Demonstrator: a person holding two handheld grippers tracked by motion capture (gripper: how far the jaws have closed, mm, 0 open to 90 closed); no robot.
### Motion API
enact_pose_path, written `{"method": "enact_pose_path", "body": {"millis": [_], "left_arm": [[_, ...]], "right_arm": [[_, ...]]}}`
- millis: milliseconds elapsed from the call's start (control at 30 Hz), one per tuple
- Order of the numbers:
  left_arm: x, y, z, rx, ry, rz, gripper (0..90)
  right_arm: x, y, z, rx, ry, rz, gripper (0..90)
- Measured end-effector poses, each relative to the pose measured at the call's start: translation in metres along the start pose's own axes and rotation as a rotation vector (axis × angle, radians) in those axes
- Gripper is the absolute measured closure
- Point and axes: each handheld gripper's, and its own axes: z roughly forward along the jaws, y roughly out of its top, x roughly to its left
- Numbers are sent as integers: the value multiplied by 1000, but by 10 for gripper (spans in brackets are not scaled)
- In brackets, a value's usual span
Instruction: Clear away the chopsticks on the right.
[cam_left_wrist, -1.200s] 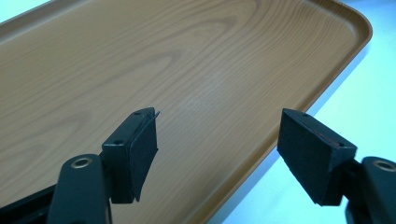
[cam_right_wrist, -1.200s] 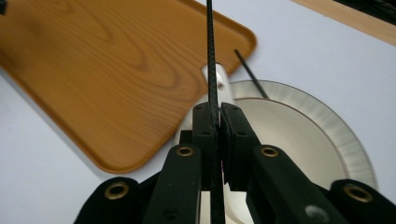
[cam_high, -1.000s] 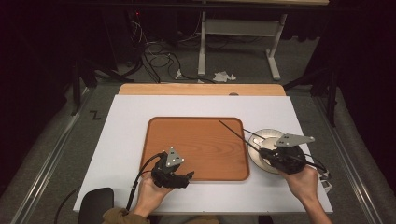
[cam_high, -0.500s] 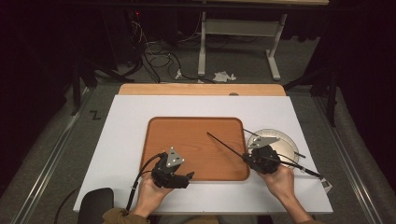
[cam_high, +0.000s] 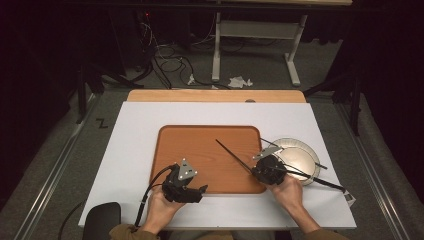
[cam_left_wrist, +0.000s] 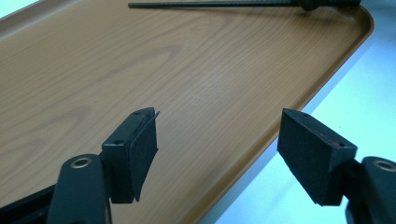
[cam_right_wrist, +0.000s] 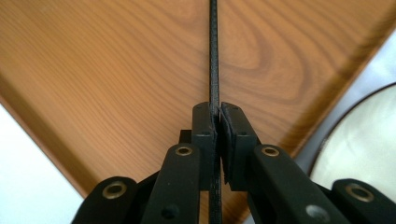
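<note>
A thin black chopstick (cam_high: 232, 152) slants over the brown wooden tray (cam_high: 200, 150), with my right gripper (cam_high: 255, 172) shut on its near end at the tray's front right corner. In the right gripper view the chopstick (cam_right_wrist: 214, 56) runs straight up from my right gripper (cam_right_wrist: 218, 109) across the tray (cam_right_wrist: 116, 70). My left gripper (cam_high: 200, 190) rests at the tray's front edge. Its jaws stand wide apart in the left gripper view, where my left gripper (cam_left_wrist: 217, 135) holds nothing above the tray (cam_left_wrist: 140, 60). The chopstick (cam_left_wrist: 210, 4) lies far off at the top.
A pale round plate (cam_high: 300, 157) sits right of the tray on the white tabletop, and another black stick (cam_high: 315, 180) lies across it. The plate's rim (cam_right_wrist: 364, 135) shows beside the right jaws. A desk frame and cables stand beyond the table.
My right gripper has moved left from over the plate to the tray's front right corner, carrying the chopstick with it. The left gripper has stayed put.
</note>
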Motion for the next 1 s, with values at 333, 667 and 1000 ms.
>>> {"method": "enact_pose_path", "body": {"millis": [333, 667, 1000], "left_arm": [[0, 0, 0, 2, 1, 3, 287], [-1, 0, 0, 2, 1, 3, 287], [-1, 0, 1, 4, -1, 5, 287]], "right_arm": [[2, -1, 6, 12, -14, 1, 821], [-2, -2, 5, 29, -80, 6, 809], [-1, -2, 1, 12, -74, 11, 735]]}}
